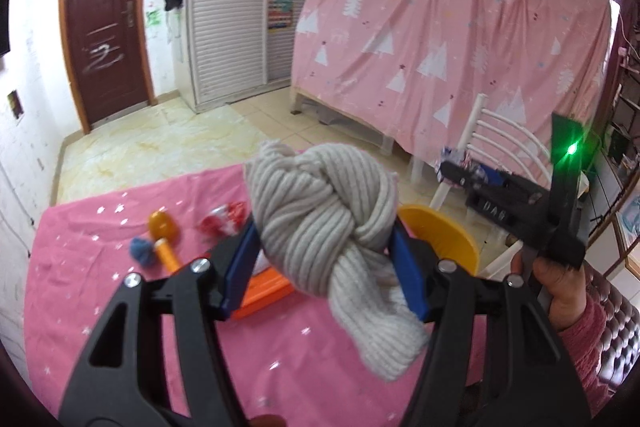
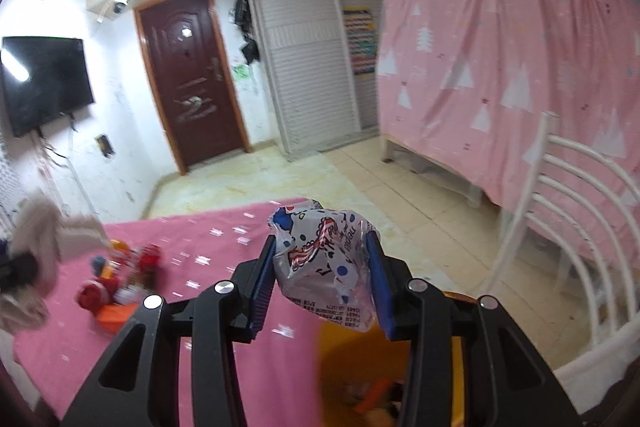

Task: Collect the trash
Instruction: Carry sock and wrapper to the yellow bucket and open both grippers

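Now each of your grippers is clamped on something above the pink star-print tablecloth [image 1: 120, 307].

Your left gripper [image 1: 326, 259] pinches a knotted grey ribbed knit cloth [image 1: 320, 227] between its blue pads, the loose end hanging down past the right-hand pad; your right gripper [image 2: 324, 267] is closed narrowly on a crinkled clear plastic wrapper printed in red, white and blue [image 2: 324, 259], held over the orange bin [image 2: 360, 367], whose inside shows blurred scraps. In the left wrist view that bin's yellow-orange rim [image 1: 440, 227] sits at the table's far right edge, just behind the cloth. Still lying on the table to the left: a red-and-white wrapper [image 1: 222, 219], an orange egg-shaped plastic piece [image 1: 162, 223], a blue pompom [image 1: 142, 251] and a flat orange box [image 1: 264, 291]. A white metal chair [image 2: 580, 227] stands beside the table.
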{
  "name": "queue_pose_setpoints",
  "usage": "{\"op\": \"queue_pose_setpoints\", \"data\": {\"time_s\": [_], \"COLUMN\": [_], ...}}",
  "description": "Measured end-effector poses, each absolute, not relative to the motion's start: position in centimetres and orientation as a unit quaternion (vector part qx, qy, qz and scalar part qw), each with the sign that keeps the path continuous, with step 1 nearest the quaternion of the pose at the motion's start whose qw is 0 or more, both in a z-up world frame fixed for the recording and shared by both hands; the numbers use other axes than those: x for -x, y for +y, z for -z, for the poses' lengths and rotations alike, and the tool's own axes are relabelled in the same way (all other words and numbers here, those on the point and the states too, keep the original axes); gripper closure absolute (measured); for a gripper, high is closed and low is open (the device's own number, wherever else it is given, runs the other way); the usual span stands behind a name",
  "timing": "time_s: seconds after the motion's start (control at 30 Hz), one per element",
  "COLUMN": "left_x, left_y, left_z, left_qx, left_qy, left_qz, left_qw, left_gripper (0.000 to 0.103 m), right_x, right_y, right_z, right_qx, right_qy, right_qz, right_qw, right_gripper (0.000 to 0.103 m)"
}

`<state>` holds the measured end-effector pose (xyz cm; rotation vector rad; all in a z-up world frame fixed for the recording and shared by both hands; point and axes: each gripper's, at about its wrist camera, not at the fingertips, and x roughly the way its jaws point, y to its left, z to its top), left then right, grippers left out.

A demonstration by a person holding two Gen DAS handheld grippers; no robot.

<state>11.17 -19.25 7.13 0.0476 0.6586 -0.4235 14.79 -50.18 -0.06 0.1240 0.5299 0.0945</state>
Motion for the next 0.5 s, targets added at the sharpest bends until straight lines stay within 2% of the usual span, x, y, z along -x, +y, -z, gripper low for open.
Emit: {"op": "queue_pose_setpoints", "data": {"time_s": [0.5], "left_x": [-16.8], "left_y": [-30.0], "left_z": [-5.1], "left_qx": [-0.032], "left_qy": [0.381], "left_qz": [0.263], "left_qw": [0.886], "left_gripper": [0.043], "right_x": [-15.8], "right_y": [-55.5], "right_z": [6.1], "right_qx": [-0.066], "right_qy": [0.334], "right_qz": [-0.023], "right_qw": [0.940], "right_gripper": [0.067]}}
